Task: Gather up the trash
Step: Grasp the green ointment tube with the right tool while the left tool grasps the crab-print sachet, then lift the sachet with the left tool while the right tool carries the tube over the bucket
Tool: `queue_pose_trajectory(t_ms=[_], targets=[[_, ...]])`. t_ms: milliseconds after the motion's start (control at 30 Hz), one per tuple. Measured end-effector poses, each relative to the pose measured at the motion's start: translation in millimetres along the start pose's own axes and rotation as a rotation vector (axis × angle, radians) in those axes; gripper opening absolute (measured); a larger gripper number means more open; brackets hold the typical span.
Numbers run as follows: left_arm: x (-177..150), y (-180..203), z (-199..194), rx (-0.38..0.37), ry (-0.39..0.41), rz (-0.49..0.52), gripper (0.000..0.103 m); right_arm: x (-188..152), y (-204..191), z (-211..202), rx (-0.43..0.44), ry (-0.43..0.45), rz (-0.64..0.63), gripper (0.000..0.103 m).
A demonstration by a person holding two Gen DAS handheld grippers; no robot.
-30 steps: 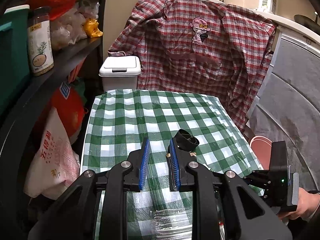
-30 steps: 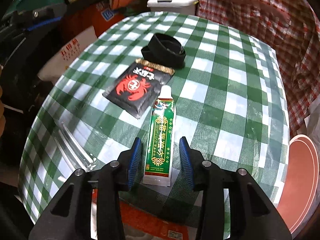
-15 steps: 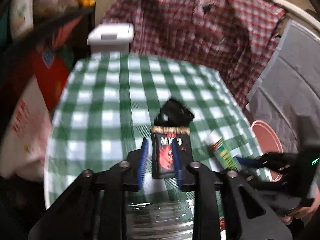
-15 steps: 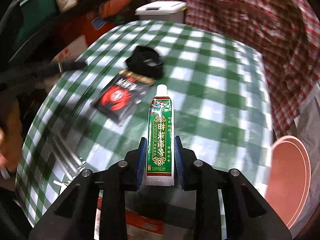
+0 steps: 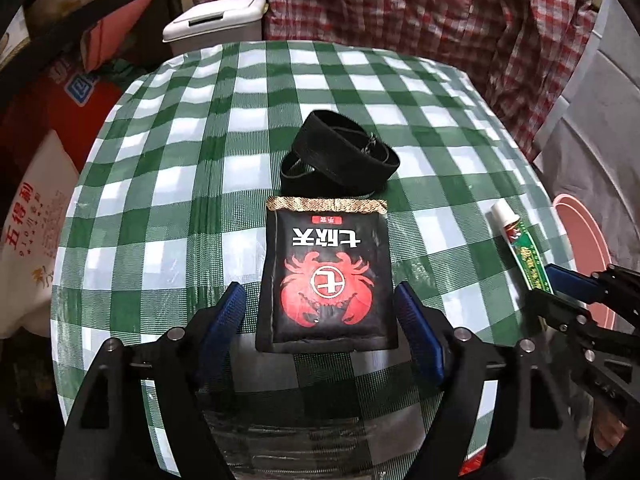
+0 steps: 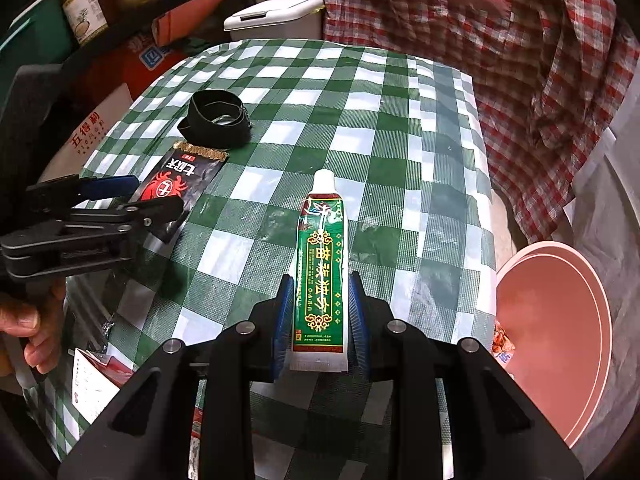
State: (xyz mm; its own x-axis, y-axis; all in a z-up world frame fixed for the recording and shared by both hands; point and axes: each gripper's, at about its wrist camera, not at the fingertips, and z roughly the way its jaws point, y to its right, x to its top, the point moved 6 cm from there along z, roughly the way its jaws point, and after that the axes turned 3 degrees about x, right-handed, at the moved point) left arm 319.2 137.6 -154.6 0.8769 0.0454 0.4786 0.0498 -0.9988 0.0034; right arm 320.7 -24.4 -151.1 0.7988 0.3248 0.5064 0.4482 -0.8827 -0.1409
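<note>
L hand-held gripper (image 5: pixel 320 316): just opening, straddles crab packet (image 5: pixel 326 276); R hand-held gripper (image 6: pixel 319 316): clamps green tube (image 6: pixel 319 276)

On the table (image 5: pixel 224 128) in front of me, the crab packet (image 5: pixel 328 280) lies between the fingers of my left claw (image 5: pixel 320 320). The band (image 5: pixel 340 158) lies just behind it, touching its far edge. The tube (image 6: pixel 320 268) lies to their right. The bin (image 5: pixel 216 24) stands behind the table, the basin (image 6: pixel 556 320) off its right edge.
</note>
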Motion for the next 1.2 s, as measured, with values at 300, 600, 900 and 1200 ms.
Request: queue_pose_trajectory(t_ms=[300,600,900,1200], targets=[[1.4,8.0,2.7,0.051,0.016,0.038,0.071,-2.0,5.7,0.9,-0.01,0.0,0.007,0.028],[1.5,11.6,-3.2,0.051,0.03,0.052,0.053,-0.7,7.1,-6.1,-0.001,0.024,0.018,0.028],[5.6,-1.6,-18.4,0.031,0.065,-0.002,0.046,0.6,11.6,-23.8,0.007,0.07,0.024,0.028],[7.4,0.7,-45.6,-0.023,0.103,-0.024,0.05,0.7,19.5,-45.7,0.008,0.119,0.041,0.013]])
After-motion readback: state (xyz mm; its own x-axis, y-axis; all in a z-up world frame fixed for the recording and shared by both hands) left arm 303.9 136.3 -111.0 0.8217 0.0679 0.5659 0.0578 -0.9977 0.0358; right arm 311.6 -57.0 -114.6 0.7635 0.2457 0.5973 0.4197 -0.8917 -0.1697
